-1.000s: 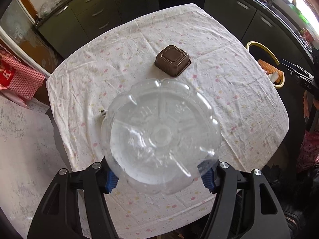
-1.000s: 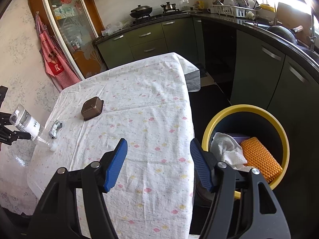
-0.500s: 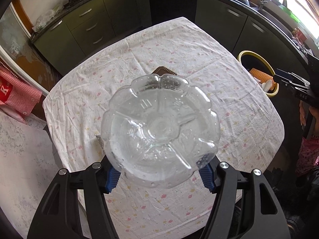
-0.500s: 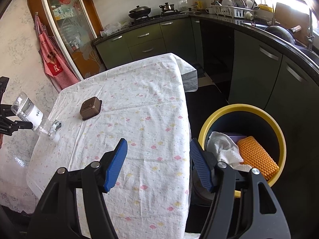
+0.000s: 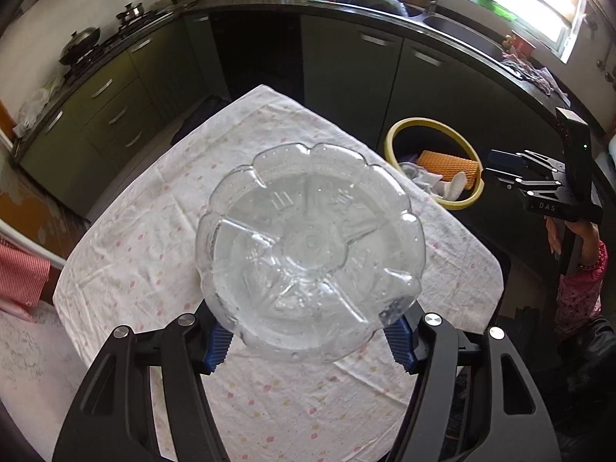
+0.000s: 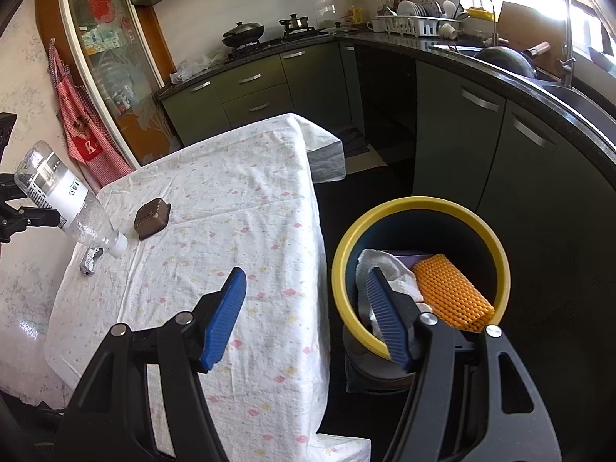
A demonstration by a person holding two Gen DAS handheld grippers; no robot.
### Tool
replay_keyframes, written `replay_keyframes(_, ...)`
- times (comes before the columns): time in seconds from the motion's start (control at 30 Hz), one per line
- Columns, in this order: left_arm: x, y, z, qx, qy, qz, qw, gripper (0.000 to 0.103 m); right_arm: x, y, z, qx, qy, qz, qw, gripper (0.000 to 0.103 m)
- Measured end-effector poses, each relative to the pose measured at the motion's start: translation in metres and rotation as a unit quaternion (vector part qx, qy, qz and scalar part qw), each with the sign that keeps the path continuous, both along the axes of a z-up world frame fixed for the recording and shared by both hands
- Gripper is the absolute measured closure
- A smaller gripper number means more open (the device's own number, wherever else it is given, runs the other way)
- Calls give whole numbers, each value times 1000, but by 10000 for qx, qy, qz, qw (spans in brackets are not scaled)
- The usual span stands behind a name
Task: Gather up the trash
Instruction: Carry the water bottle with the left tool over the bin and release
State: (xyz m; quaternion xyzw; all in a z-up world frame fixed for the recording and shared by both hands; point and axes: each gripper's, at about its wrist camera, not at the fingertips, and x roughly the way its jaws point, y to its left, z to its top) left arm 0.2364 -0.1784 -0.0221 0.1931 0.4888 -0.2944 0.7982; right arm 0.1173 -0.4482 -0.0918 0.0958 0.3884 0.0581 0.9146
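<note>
My left gripper [image 5: 308, 342] is shut on a clear plastic bottle [image 5: 310, 254], whose base fills the left wrist view. In the right wrist view the same bottle [image 6: 65, 202] hangs tilted, cap down, above the table's left edge. A brown square box [image 6: 151, 218] and a small crumpled foil scrap [image 6: 89, 263] lie on the white tablecloth [image 6: 238, 231]. My right gripper [image 6: 308, 315] is open and empty between the table's edge and the yellow-rimmed bin [image 6: 419, 208]. The bin [image 5: 435, 127] holds white tissue and an orange ribbed piece.
Dark green kitchen cabinets [image 6: 500, 146] and a black counter with a sink run along the right and back. A red apron [image 6: 82, 131] hangs on the left wall. The dark floor lies between table and cabinets.
My left gripper has lifted the bottle higher off the table and tipped up toward the bin side; the brown box is now hidden behind the bottle. My right gripper has barely moved.
</note>
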Motion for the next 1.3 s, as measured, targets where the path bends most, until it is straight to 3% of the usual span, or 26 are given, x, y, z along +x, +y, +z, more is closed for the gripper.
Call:
replay_keyframes(0.23, 16, -99, 0, -99, 51, -943, 9955, 38, -20, -50, 2, 22, -2, -571, 9984, 41)
replay_keyframes(0.53, 26, -258, -26, 44, 240, -2186, 9755, 38, -57, -109, -9, 197, 80, -1327, 9909, 41)
replay_keyframes(0.63, 39, -303, -51, 357, 296, -2271, 9728, 37, -67, -120, -17, 323, 128, -1455, 9887, 41)
replay_keyframes(0.8, 65, -368, -110, 1162, 847, -2165, 9656, 37, -74, -131, -34, 550, 294, -1584, 9854, 41)
replay_keyframes(0.87, 75, -384, -122, 1288, 895, -1962, 9679, 25, -76, -133, -38, 607, 321, -1612, 9845, 41)
replay_keyframes(0.9, 78, -391, -127, 1393, 914, -1948, 9666, 14, -77, -134, -39, 617, 316, -1626, 9843, 41)
replay_keyframes(1.1, 76, -384, -115, 1033, 827, -1856, 9737, 13, -76, -133, -40, 653, 273, -1578, 9849, 41)
replay_keyframes(1.2, 69, -349, -89, 514, 749, -1829, 9789, 13, -74, -130, -40, 681, 245, -1513, 9858, 41)
replay_keyframes(1.3, 61, -300, -58, -239, 572, -1680, 9838, 13, -71, -122, -37, 690, 201, -1366, 9880, 41)
